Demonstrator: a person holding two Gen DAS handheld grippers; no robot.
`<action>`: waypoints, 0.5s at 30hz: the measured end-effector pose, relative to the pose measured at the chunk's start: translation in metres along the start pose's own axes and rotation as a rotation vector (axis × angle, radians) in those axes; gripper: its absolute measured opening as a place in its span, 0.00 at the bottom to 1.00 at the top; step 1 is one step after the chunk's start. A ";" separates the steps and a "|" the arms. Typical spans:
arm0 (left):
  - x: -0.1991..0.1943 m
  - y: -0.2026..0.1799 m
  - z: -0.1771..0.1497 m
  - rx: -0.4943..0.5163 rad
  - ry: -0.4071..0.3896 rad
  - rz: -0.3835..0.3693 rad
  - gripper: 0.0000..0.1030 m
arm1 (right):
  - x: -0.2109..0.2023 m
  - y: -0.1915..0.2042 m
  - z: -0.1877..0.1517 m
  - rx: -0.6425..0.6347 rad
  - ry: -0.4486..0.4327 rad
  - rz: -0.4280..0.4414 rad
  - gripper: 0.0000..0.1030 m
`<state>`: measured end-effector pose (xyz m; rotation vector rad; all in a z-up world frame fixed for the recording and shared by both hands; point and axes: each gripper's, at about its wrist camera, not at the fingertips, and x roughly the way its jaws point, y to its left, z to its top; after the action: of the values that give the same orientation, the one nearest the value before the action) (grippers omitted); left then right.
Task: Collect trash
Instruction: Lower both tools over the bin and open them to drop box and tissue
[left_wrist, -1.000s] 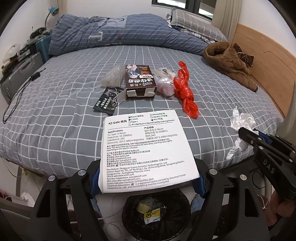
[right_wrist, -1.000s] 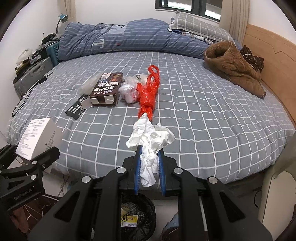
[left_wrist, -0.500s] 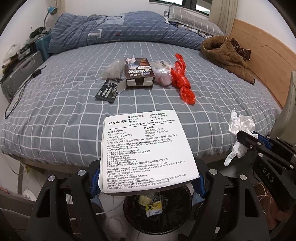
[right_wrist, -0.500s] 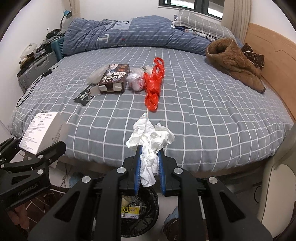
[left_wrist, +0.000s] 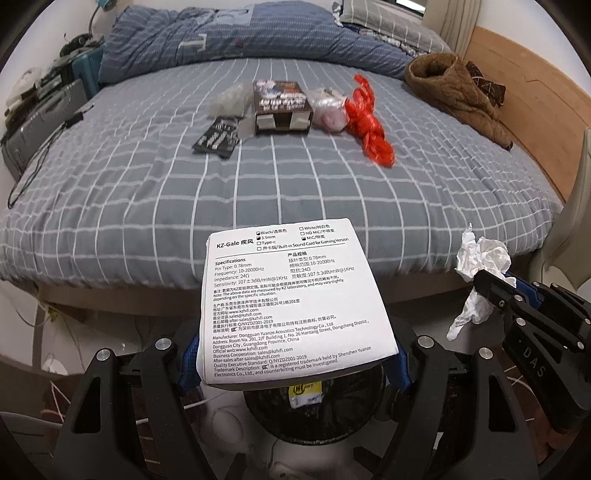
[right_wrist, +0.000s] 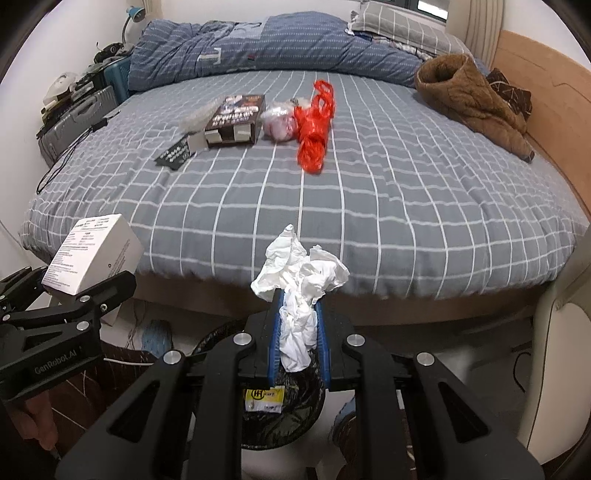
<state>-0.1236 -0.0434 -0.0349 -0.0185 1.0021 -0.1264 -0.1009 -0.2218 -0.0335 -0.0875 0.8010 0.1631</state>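
Note:
My left gripper (left_wrist: 295, 365) is shut on a white printed box (left_wrist: 291, 299), held off the bed's foot edge above a black-lined trash bin (left_wrist: 310, 406). My right gripper (right_wrist: 298, 332) is shut on a crumpled white tissue (right_wrist: 299, 280), also above the bin (right_wrist: 273, 417). Each gripper shows in the other's view: the box (right_wrist: 92, 254) at left, the tissue (left_wrist: 480, 280) at right. On the bed lie a brown carton (left_wrist: 282, 107), a red plastic bag (left_wrist: 367, 122), a clear bag with pink contents (left_wrist: 330, 110), a black packet (left_wrist: 218, 136) and a clear wrapper (left_wrist: 229, 99).
The bed has a grey checked cover (right_wrist: 369, 177), a rolled blue duvet (right_wrist: 258, 44) at the back and a brown jacket (right_wrist: 469, 96) at right. A wooden board (right_wrist: 554, 110) runs along the right side. A suitcase (right_wrist: 70, 118) and clutter stand at left.
Both grippers have drawn back from the bed and lowered with their loads. The bed's foot edge and the bin below now show more fully.

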 end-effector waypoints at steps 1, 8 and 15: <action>0.002 0.001 -0.003 -0.007 0.009 -0.003 0.72 | 0.001 0.000 -0.002 0.002 0.004 0.001 0.15; 0.014 0.004 -0.020 -0.023 0.047 -0.009 0.72 | 0.017 0.005 -0.025 0.004 0.054 0.008 0.15; 0.030 0.004 -0.039 -0.024 0.091 -0.018 0.72 | 0.034 0.009 -0.046 0.004 0.098 0.009 0.15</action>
<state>-0.1396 -0.0416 -0.0814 -0.0442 1.0946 -0.1322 -0.1122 -0.2157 -0.0902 -0.0882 0.8997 0.1667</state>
